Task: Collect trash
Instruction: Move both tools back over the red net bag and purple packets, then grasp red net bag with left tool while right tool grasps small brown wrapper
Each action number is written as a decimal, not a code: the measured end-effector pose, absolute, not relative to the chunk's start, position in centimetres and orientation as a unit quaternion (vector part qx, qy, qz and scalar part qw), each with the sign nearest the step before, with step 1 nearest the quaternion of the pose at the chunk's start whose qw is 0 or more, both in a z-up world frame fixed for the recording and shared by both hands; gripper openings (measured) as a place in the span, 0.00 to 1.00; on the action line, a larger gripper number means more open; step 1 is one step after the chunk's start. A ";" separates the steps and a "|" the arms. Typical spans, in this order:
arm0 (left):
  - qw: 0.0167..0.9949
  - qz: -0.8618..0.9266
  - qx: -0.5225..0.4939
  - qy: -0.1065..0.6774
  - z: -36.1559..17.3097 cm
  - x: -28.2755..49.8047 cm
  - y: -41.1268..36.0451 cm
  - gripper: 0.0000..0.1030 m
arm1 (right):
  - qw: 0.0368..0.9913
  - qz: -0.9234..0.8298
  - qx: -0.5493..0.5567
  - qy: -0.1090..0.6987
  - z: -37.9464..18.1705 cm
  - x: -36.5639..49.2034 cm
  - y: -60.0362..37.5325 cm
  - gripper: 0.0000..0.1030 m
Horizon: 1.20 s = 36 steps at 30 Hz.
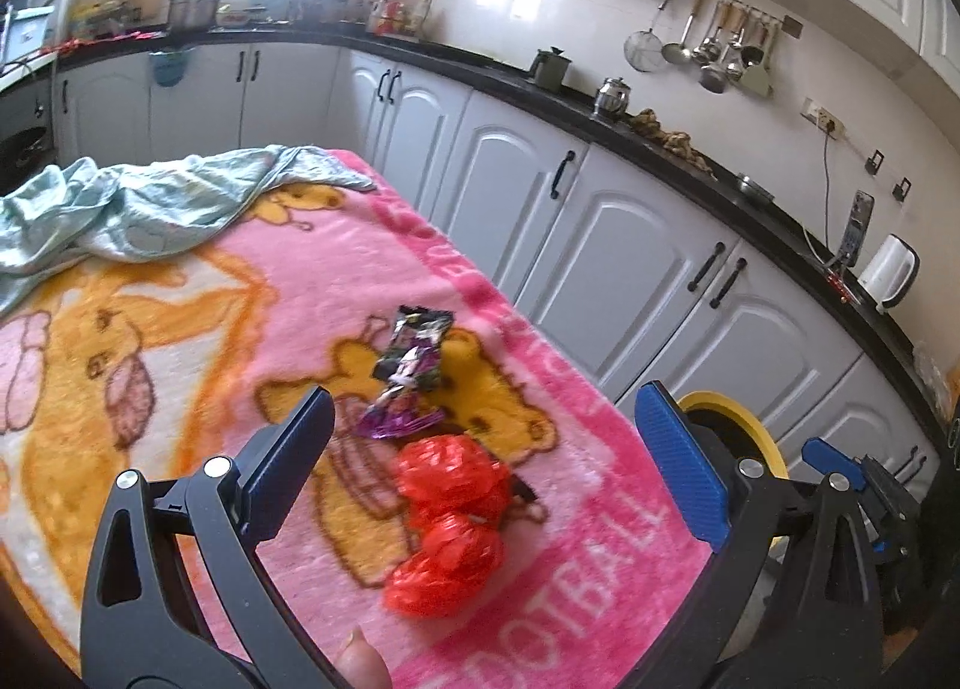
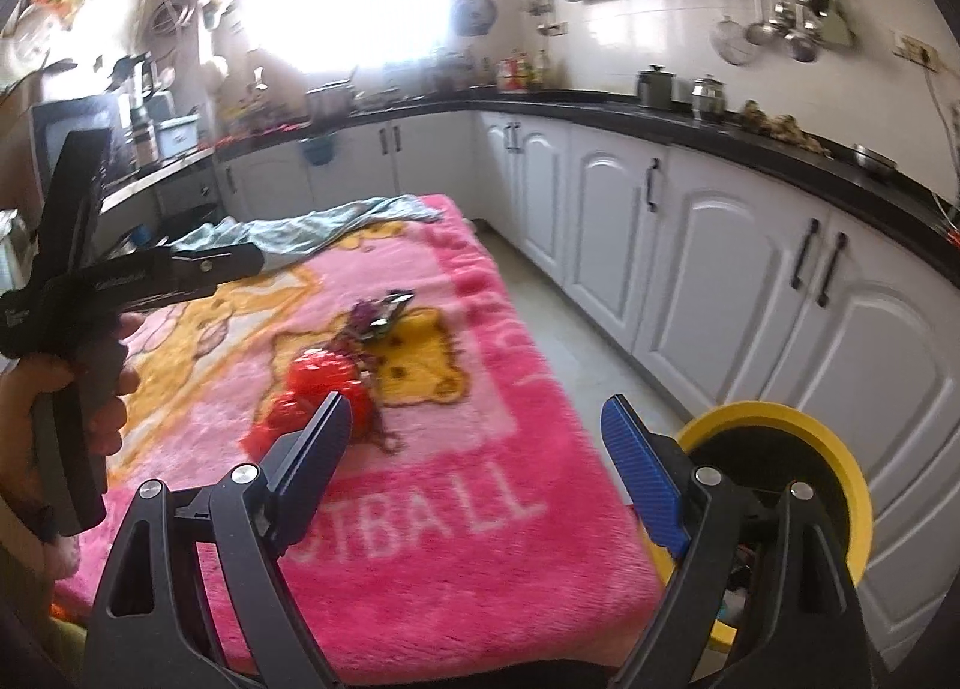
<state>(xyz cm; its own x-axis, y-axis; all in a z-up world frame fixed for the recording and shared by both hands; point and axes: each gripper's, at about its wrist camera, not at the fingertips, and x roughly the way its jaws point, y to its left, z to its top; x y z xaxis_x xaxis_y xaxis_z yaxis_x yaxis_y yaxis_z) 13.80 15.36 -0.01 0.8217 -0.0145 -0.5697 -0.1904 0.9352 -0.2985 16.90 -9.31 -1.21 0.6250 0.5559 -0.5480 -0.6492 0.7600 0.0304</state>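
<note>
Trash on pink blanket, both grippers empty

Landmark: pink blanket (image 1: 336, 269) w/ bear print, covering the surface.
- Red plastic bag (image 1: 447, 515), crumpled, 2 lumps, lying on blanket near its printed-letter border.
- Purple/black foil wrapper (image 1: 408, 371), touching the bag's far side, over the yellow bear.
- Pale green cloth (image 1: 138, 209), bunched at blanket's far end, well apart from the trash.
- Yellow-rimmed bin (image 2: 810, 449), on floor just beside blanket's cabinet-side edge; interior dark.
- Left gripper (image 1: 480, 461): jaws spread wide, nothing held; hovers above blanket, red bag between the jaws in its view.
- Right gripper (image 2: 480, 449): jaws spread wide, nothing held; above blanket's near edge, bin just past its blue pad.
- White cabinets (image 1: 600, 233), across the floor strip from blanket.
</note>
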 end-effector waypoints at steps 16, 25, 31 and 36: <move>0.892 0.007 -0.247 0.378 -5.8 13.7 18.3 0.86 | 0.841 0.393 -0.161 0.335 -7.1 20.1 -1.4 0.61; 0.862 -0.033 -0.293 0.412 -9.3 14.5 17.5 0.62 | 0.809 0.419 -0.159 0.381 -10.2 23.3 1.0 0.38; 0.855 -0.043 -0.291 0.426 -10.4 14.9 16.6 0.46 | 0.794 0.436 -0.140 0.399 -10.7 24.4 2.0 0.16; 0.852 -0.049 -0.289 0.433 -11.2 14.9 16.3 0.32 | 0.793 0.437 -0.139 0.401 -11.0 23.9 1.9 0.05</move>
